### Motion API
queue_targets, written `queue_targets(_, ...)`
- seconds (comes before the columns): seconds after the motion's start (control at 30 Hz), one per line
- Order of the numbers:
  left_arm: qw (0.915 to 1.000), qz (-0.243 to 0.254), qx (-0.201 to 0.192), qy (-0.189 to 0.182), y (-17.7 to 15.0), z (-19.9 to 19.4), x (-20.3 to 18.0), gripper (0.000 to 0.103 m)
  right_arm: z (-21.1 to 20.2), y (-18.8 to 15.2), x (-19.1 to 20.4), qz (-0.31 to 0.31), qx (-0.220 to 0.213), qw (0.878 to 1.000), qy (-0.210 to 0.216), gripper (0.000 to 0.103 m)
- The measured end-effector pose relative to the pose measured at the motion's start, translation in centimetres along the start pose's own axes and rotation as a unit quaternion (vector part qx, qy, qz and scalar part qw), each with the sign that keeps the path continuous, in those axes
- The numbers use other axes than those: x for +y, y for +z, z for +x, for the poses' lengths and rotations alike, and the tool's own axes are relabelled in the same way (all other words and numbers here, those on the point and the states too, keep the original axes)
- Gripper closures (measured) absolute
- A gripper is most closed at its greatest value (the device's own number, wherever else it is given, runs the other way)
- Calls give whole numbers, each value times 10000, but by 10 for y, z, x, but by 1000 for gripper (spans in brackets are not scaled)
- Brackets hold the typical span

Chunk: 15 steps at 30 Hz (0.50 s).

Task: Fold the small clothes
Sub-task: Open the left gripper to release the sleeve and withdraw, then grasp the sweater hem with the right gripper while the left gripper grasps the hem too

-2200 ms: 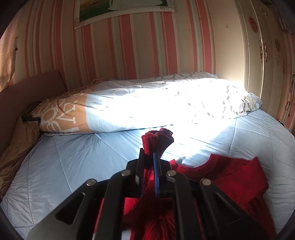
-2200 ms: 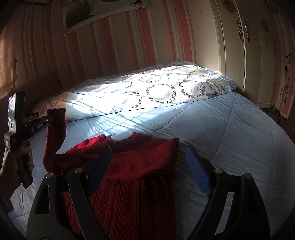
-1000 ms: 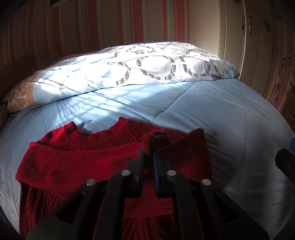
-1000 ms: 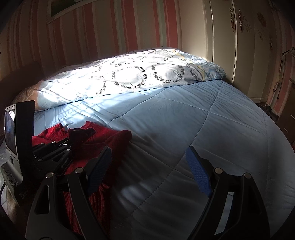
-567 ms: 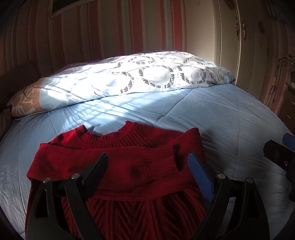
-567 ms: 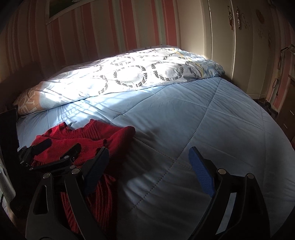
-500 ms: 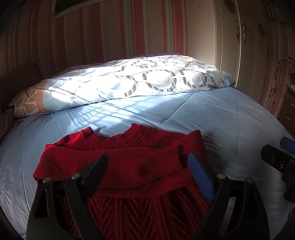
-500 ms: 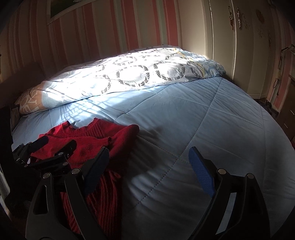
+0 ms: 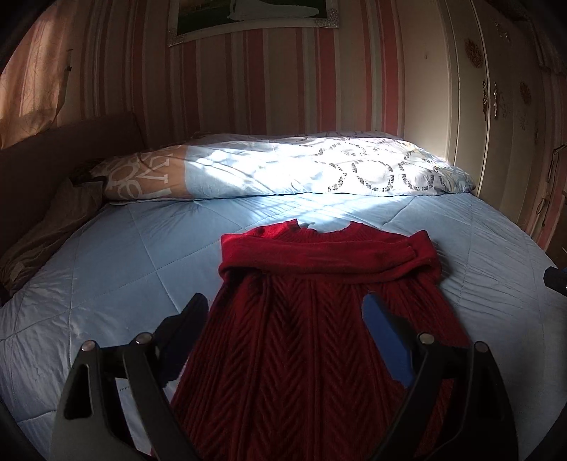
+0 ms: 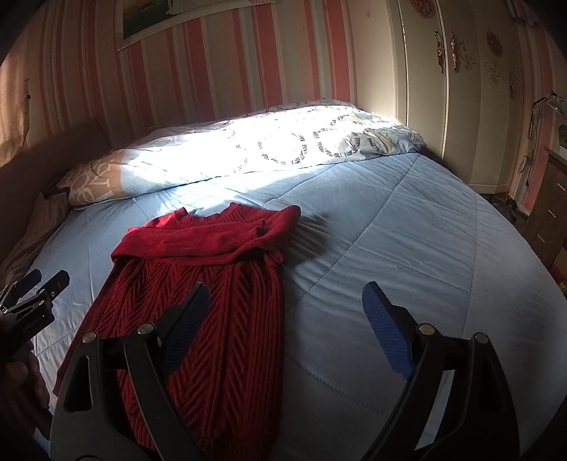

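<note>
1. A red sweater [image 9: 312,319] lies flat on a light blue bed [image 9: 124,255]. Its neck points to 12 o'clock, toward the pillows.
2. Both sleeves [image 9: 329,253] are folded across the chest. They make one band from side to side.
3. The left gripper [image 9: 285,319] hangs over the bottom part of the sweater. Its fingers [image 9: 388,331] are spread wide and hold nothing.
4. The right gripper [image 10: 285,308] is also spread wide and holds nothing. One of its fingers [image 10: 186,321] is over the sweater. The other is over the bare bed at 3 o'clock from the sweater.
5. In the right wrist view, the sweater [image 10: 205,283] lies toward 9 o'clock on the bed, and the left gripper [image 10: 35,287] peeks in at the far 9 o'clock edge.
6. A long pillow [image 9: 283,170] with ring shapes lies across the bed at 12 o'clock, bright with sun.
7. Behind it is a wall [image 9: 248,88] with pink stripes and a picture [image 9: 248,14] up high.
8. A cream wardrobe [image 10: 460,88] stands at 2 o'clock.
</note>
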<state>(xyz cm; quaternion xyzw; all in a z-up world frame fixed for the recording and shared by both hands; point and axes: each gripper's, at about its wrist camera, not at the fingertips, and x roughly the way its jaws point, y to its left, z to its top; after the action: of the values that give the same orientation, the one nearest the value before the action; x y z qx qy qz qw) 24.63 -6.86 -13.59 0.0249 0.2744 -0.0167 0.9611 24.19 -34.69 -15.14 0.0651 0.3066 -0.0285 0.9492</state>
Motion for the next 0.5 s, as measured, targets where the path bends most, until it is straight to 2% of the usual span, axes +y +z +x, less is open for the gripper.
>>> queue_targets(0.13,9990,-324,237,216,-38,-37,41,13,-38,-40,9,92,126,9999,25,14)
queue_targets(0.27,9967,-496,423,484,-82,-64,78,13,-49,-87,21,83,410,9991,-45,15)
queue_targets(0.43,9927,-692,717,678,-128,-71,116,13,-41,-129,31,-24,655,9977,-143,30)
queue_targets(0.5,9922,-696,733,723,-141,-71,123,13,-32,-139,31,21,744,9971,-167,32)
